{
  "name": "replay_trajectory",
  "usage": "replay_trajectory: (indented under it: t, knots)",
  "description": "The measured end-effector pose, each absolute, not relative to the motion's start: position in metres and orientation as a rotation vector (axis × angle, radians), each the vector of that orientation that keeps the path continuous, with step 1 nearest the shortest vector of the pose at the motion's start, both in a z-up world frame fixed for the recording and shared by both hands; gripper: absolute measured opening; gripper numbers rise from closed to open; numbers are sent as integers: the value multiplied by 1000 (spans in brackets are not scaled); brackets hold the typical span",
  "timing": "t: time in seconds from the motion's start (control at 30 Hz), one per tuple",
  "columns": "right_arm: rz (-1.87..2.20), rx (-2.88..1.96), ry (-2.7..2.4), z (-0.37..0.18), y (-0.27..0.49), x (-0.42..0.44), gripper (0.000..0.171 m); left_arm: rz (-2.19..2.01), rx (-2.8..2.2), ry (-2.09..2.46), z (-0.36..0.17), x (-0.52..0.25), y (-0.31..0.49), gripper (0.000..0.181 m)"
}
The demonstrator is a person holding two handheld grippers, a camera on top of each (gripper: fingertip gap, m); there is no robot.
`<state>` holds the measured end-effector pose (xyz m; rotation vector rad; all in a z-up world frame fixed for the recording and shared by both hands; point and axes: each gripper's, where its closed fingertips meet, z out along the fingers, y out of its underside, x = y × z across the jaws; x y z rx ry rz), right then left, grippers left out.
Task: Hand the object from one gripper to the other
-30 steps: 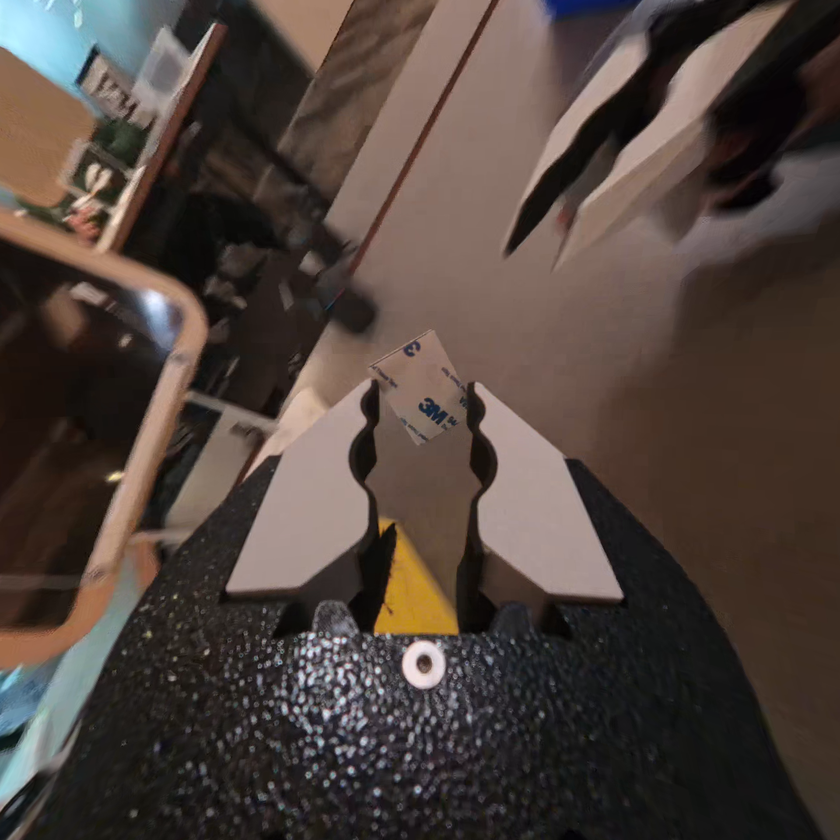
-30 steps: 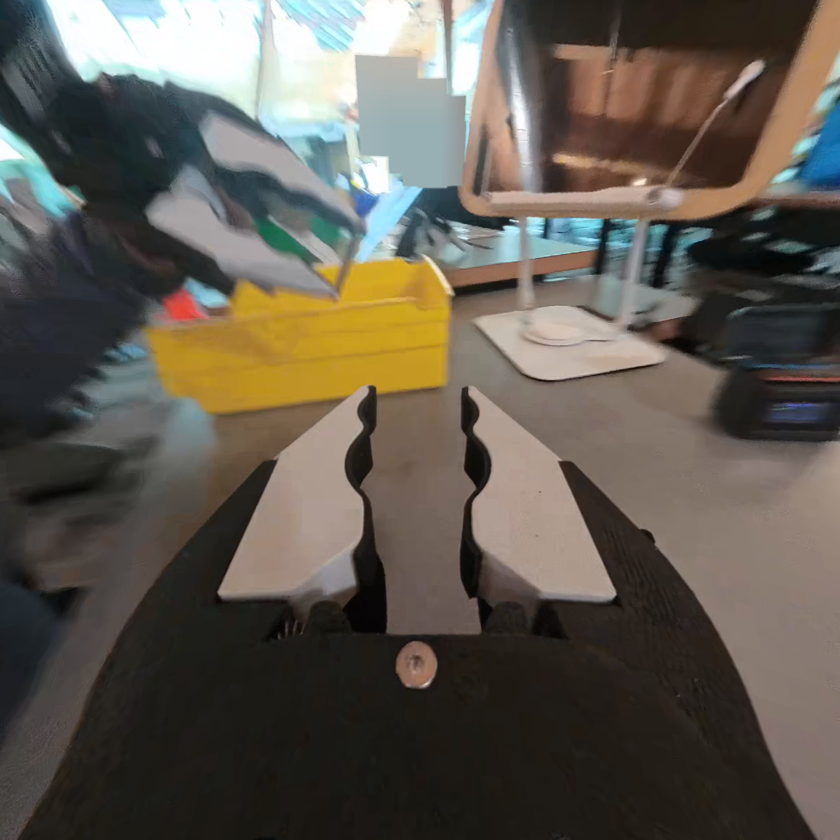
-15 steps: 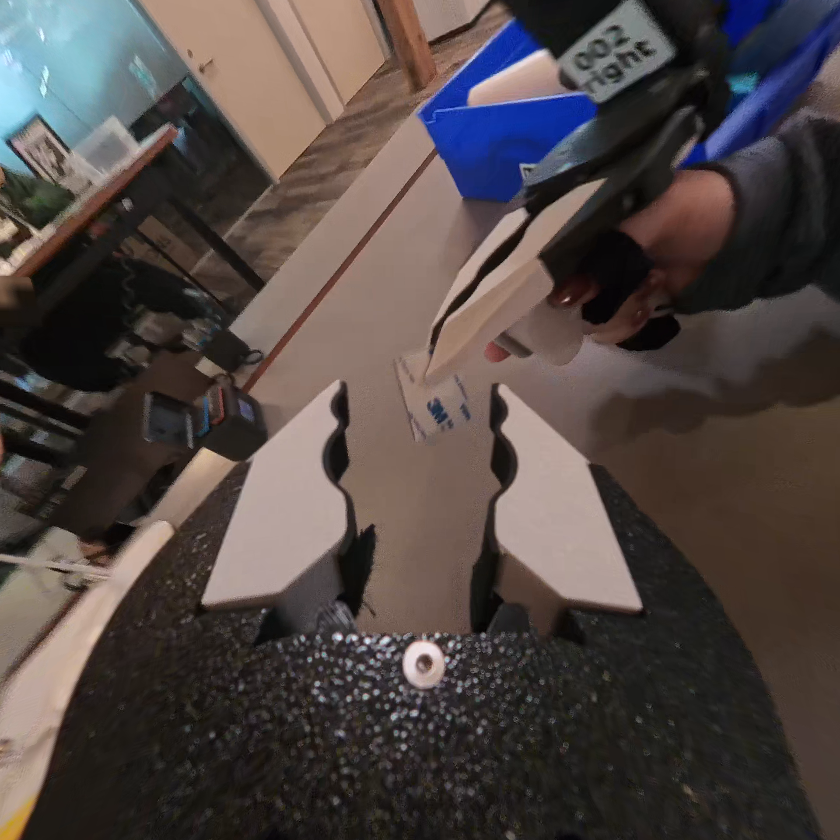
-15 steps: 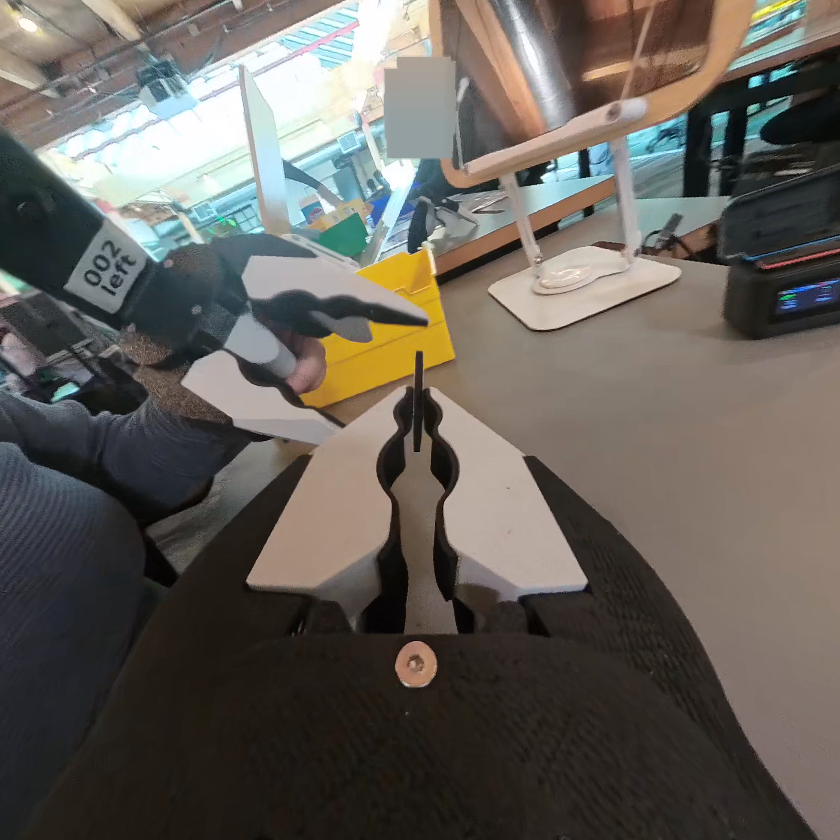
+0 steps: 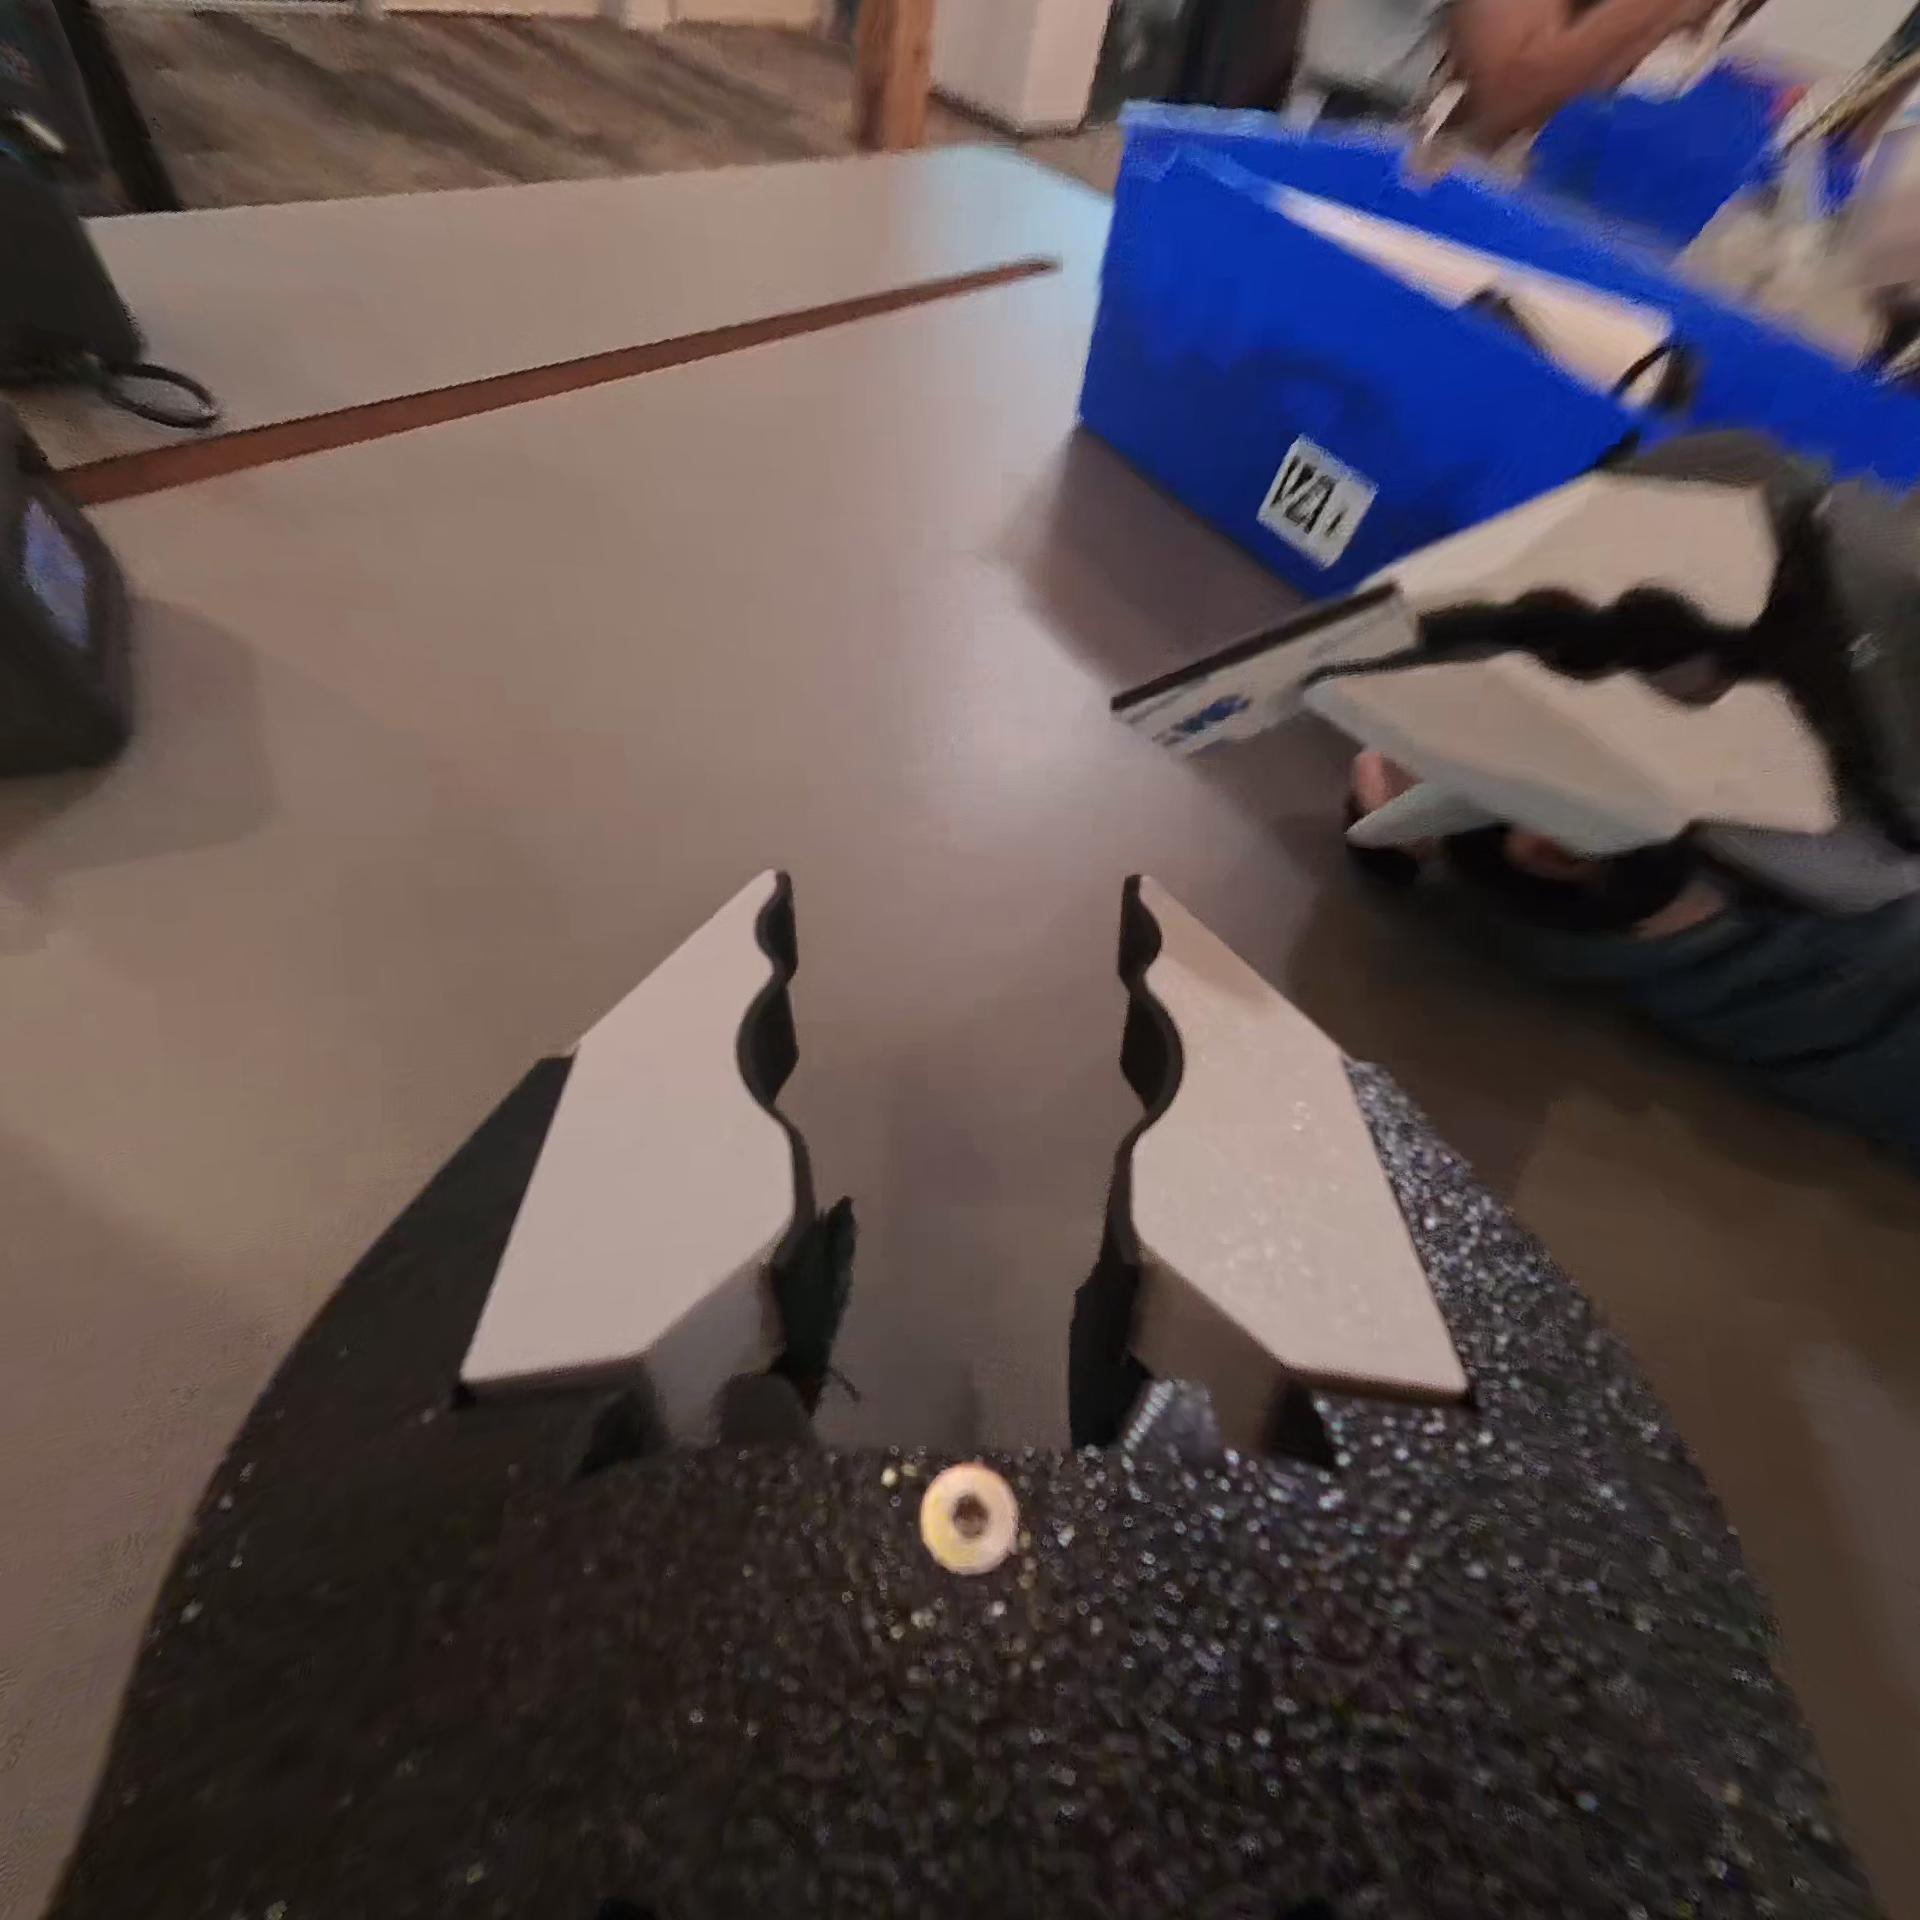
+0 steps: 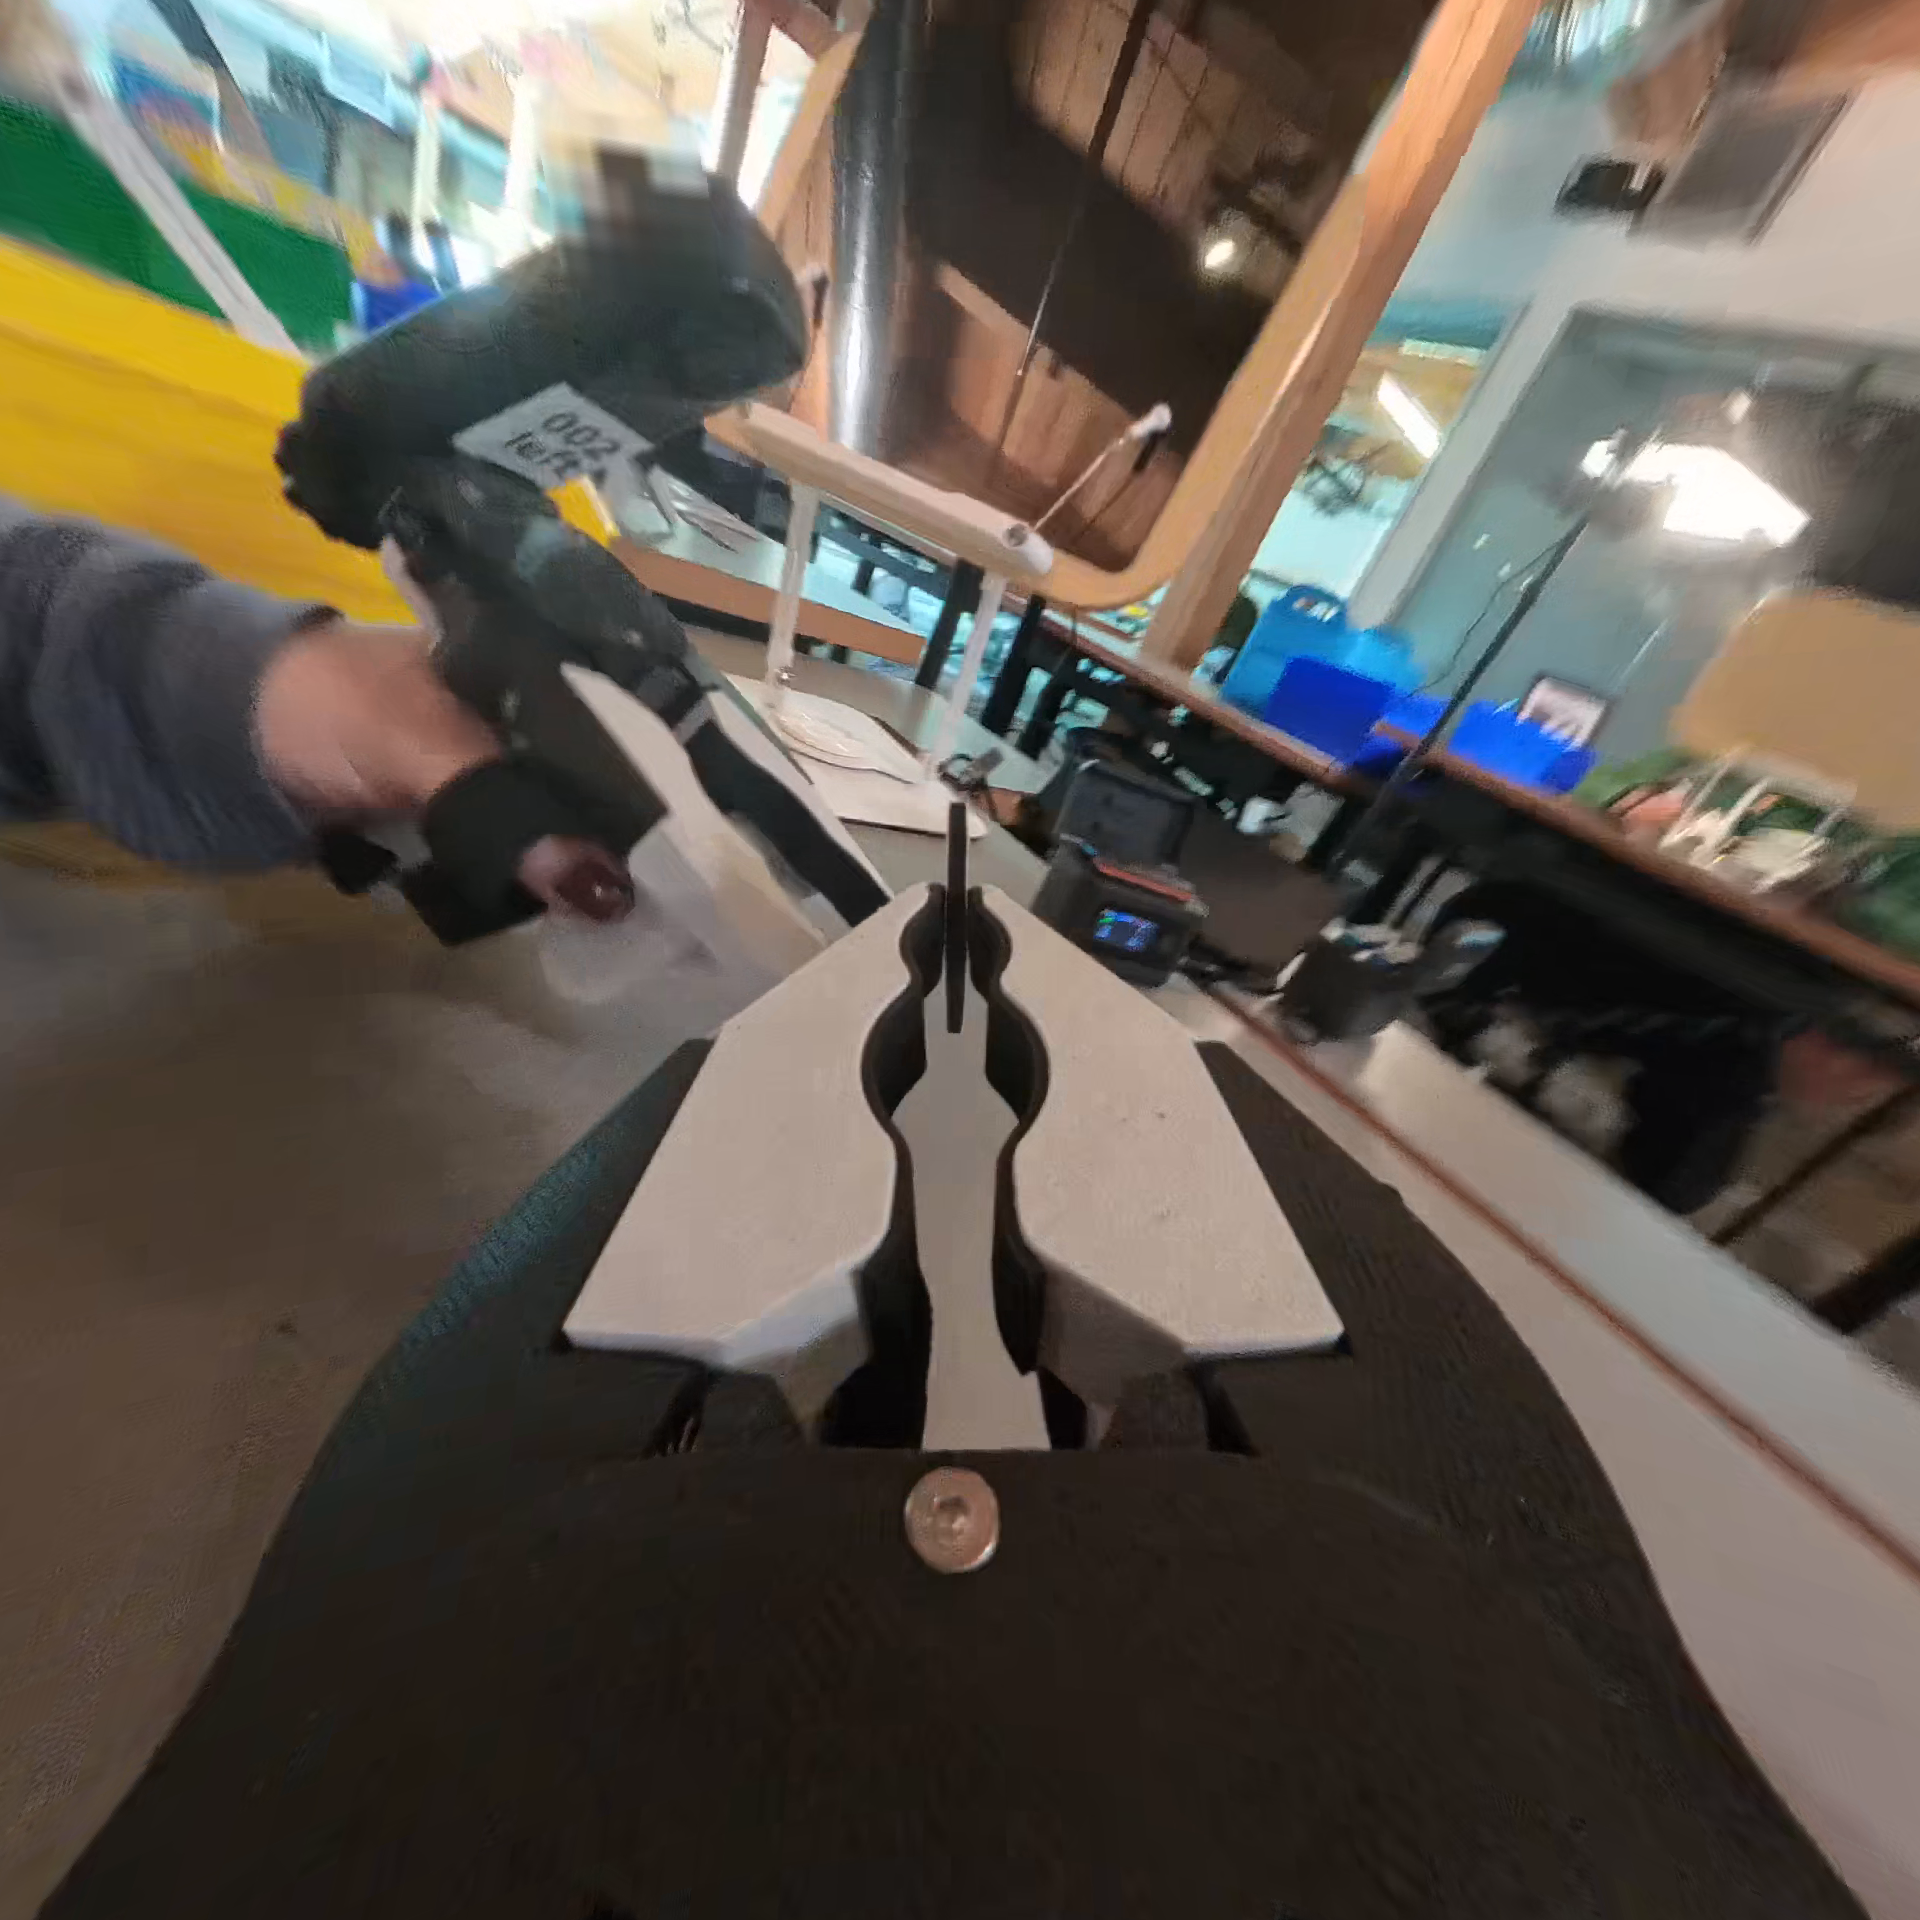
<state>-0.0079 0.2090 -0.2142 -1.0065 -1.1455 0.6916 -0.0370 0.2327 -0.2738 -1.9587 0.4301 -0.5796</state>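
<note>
Right wrist view: right gripper (image 6: 957, 906) clamped on thin pad (image 6: 956, 914), edge-on at the tips. Left gripper (image 5: 956, 904) jaws apart, empty, over table (image 5: 623, 644). Handover looks done; keep squeeze firm, pull clear slowly.

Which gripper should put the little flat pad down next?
Probably the right gripper: it is shut on the thin flat pad, edge-on between its tips. The left gripper is open with nothing in it.

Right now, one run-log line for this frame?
phase: handover done | left gripper: open, empty | right gripper: shut on flat adhesive pad, held edge-on | table: blue bin behind
</note>
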Motion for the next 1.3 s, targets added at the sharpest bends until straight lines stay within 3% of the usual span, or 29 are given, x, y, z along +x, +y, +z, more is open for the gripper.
replay_trajectory:
  t: [0.13,0.2,0.3,0.53,0.63,0.7,0.87,1.03,1.3]
  knots:
    - [497,-868,-1151,-204,201,-8,2,-1022,-1798,314,-249,-35,217,54]
    - [349,-780,-1174,-202,198,-7,1,-1343,-1607,256,-219,-35,202,41]
    - [84,-611,-1258,-205,187,-12,1,-1622,-1499,137,-204,-44,195,44]
    - [-323,-288,-1411,-219,159,-29,1,-1741,-1624,205,-219,-20,181,37]
    - [-351,-240,-1438,-223,153,-32,1,-1806,-1606,220,-218,-15,176,12]
    - [-340,-240,-1459,-227,151,-34,3,-1808,-1598,224,-219,-16,176,5]
    - [-86,-415,-1423,-220,155,-28,28,-1664,-1465,225,-203,-36,184,1]
    - [613,-948,-1410,-227,161,-31,29,-1338,-1361,347,-188,-49,184,0]
    - [1359,-1371,-1133,-220,159,-40,29,-1423,-1276,378,-179,-34,172,1]
